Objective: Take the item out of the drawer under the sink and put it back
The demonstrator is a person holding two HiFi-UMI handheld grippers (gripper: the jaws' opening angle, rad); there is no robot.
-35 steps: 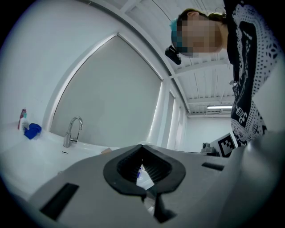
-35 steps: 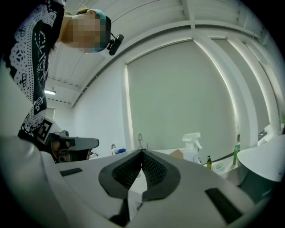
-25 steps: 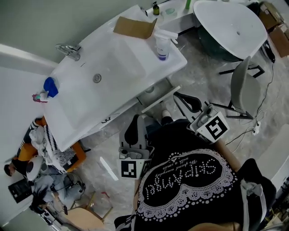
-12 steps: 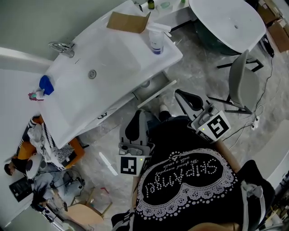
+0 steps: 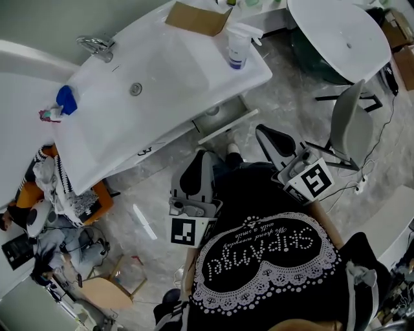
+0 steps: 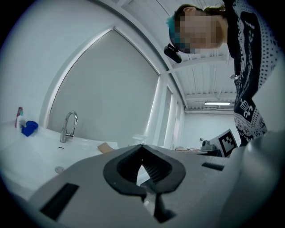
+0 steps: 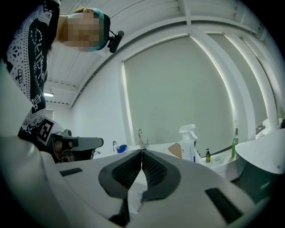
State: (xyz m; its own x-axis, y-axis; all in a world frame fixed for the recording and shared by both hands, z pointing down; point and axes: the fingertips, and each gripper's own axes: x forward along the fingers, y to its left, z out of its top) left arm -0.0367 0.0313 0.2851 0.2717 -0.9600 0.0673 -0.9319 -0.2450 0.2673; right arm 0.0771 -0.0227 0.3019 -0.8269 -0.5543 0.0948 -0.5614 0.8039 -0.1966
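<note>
Collision is looming: left claw (image 6: pixel 142 147) and right claw (image 7: pixel 142 152) are hanging pinched shut, empty; unopened, they'd be butting the drawer (image 5: pixel 226 127) ahead, not grasping.

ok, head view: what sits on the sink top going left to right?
blue object → faucet → drain → cardboard piece → spray bottle
</note>
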